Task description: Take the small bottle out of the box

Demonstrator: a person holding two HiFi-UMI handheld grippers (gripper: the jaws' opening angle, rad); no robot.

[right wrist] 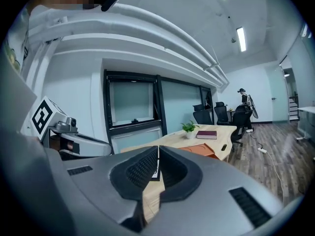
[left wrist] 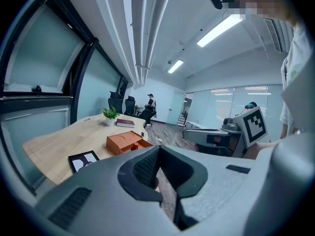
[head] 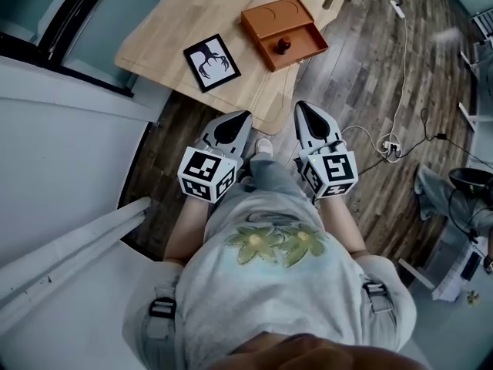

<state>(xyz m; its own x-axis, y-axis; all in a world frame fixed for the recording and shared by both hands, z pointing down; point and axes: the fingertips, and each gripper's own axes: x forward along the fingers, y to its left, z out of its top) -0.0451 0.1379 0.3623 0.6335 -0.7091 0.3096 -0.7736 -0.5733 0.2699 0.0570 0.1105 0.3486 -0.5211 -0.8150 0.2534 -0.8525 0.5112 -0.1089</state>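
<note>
An orange wooden box (head: 281, 28) lies on the light wooden table (head: 177, 21), its drawer pulled open toward me. Inside the drawer lies a small dark red bottle (head: 283, 46). Both grippers hang near my waist, off the table's near edge and well short of the box. My left gripper (head: 240, 116) is shut and empty; its own view shows the box (left wrist: 125, 142) and bottle (left wrist: 134, 146) far ahead of the jaws (left wrist: 160, 149). My right gripper (head: 302, 106) is also shut with nothing in it, and the box (right wrist: 199, 150) sits beyond its tips (right wrist: 158, 149).
A black picture frame (head: 211, 62) lies on the table left of the box. A potted plant (left wrist: 109, 114) and a book (left wrist: 126, 123) stand at the table's far end. Cables and a power strip (head: 389, 146) lie on the wood floor at right. A white ledge (head: 69, 245) runs at left.
</note>
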